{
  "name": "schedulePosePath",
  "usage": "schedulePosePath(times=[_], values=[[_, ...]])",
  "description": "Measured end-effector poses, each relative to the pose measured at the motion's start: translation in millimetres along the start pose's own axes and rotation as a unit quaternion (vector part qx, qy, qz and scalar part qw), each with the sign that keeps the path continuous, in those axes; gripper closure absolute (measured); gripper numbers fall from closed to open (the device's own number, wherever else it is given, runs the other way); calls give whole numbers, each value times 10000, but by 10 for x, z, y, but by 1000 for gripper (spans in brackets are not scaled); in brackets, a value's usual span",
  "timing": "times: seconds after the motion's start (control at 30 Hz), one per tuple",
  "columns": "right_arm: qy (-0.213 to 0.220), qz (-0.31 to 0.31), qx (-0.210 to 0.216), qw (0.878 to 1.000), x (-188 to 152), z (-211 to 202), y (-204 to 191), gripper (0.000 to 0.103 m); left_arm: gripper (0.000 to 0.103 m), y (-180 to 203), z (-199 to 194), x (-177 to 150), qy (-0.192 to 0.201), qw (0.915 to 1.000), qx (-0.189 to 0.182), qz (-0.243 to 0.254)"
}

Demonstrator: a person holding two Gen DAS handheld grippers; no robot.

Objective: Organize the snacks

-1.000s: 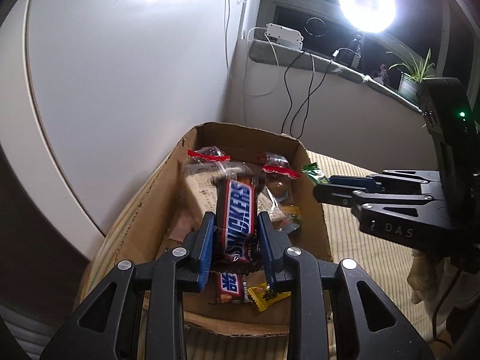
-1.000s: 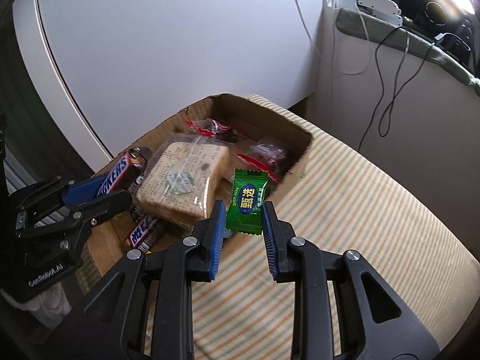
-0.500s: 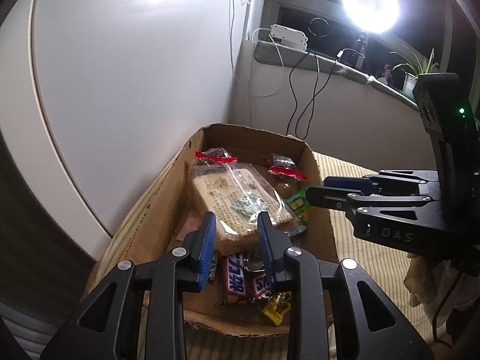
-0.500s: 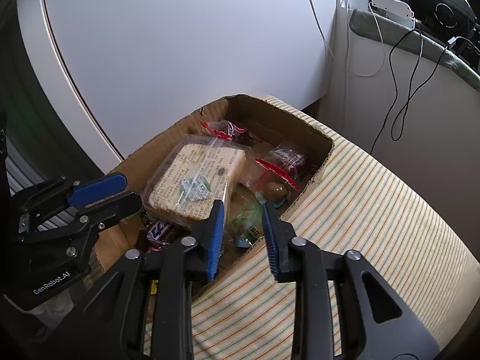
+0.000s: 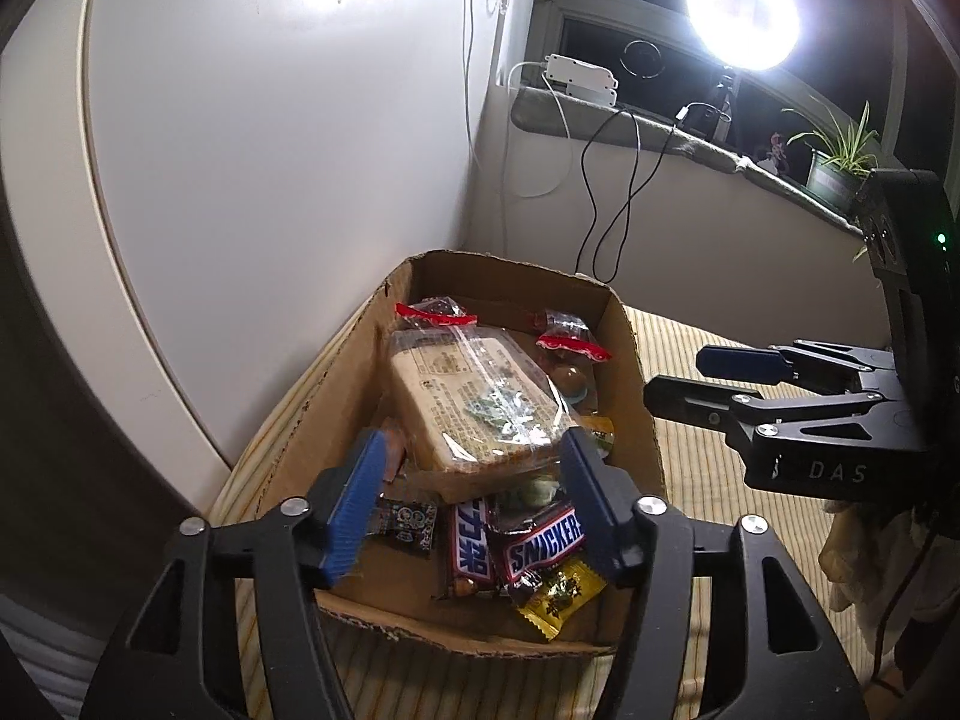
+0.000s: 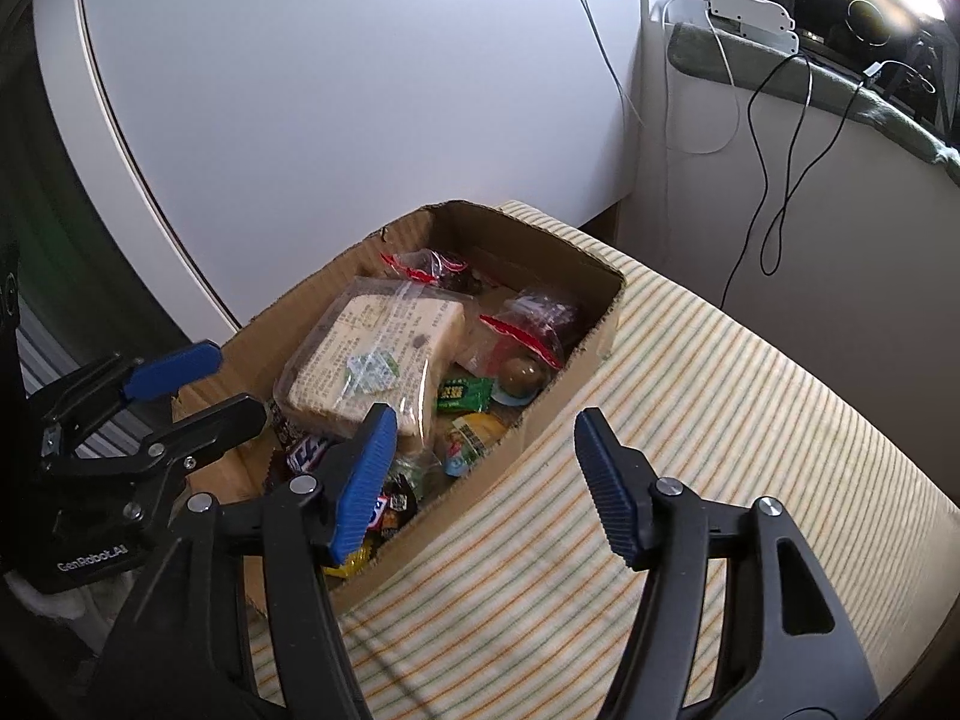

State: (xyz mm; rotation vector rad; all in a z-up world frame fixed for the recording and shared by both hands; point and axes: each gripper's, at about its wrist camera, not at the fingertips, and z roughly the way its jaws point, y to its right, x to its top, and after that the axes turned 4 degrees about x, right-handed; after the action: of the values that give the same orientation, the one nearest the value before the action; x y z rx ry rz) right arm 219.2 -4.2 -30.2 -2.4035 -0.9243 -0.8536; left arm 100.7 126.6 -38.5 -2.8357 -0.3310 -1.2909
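Observation:
A cardboard box (image 5: 645,414) (image 6: 543,432) on a striped cloth holds snacks. A bagged bread slab (image 5: 474,402) (image 6: 372,354) lies on top. Two Snickers bars (image 5: 543,540) and a yellow candy (image 5: 561,591) lie at the near end. A green candy (image 6: 465,393) lies beside the bread. Small red-topped bags (image 5: 435,315) (image 6: 528,324) sit at the far end. My left gripper (image 5: 471,510) is open and empty above the near end of the box. My right gripper (image 6: 486,483) is open and empty over the box's right wall; it also shows in the left wrist view (image 5: 696,381).
The striped cloth (image 6: 690,396) spreads to the right of the box. A white panel (image 5: 270,150) stands behind and left. A sill with a power strip (image 5: 579,81), cables, a bright lamp (image 5: 741,3) and a potted plant (image 5: 834,162) runs along the back right.
My left gripper let go of the Snickers bar, which now lies in the box. My right gripper let go of the green candy into the box. Both grippers opened wide and pulled back.

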Motion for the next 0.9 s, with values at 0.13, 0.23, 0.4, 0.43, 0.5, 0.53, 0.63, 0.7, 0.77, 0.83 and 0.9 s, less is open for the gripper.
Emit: schedulePosePath(times=[0.13,0.23,0.4,0.43,0.5,0.53,0.63,0.7,0.77,0.83,0.9], values=[[12,2,-105,9999,-65,-48,12,34,34,2,-32,-13,-18,10000,19,14],[132,20,-229,9996,-118,-140,15,16,32,7,-79,-36,-19,10000,55,18],[290,95,-467,9984,-185,-299,-1,14,26,0,-164,-76,-12,9999,136,8],[301,90,-552,9980,-205,-319,-16,14,26,8,-192,-85,3,9999,149,18],[309,33,-707,9970,-242,-361,-52,14,26,32,-237,-101,31,9998,185,67],[311,8,-759,9966,-263,-379,-70,14,26,46,-262,-110,45,9997,214,94],[306,-25,-835,9960,-323,-427,-125,14,26,85,-319,-131,64,9996,246,125],[341,-34,-864,9957,-357,-469,-155,14,25,111,-354,-148,77,9995,265,159],[390,-23,-867,9955,-390,-525,-178,14,25,142,-387,-159,101,9992,308,223],[440,-11,-887,9951,-421,-578,-201,14,23,164,-427,-184,115,9990,349,248],[511,-1,-939,9943,-460,-629,-222,14,22,167,-465,-212,130,9990,356,229]])
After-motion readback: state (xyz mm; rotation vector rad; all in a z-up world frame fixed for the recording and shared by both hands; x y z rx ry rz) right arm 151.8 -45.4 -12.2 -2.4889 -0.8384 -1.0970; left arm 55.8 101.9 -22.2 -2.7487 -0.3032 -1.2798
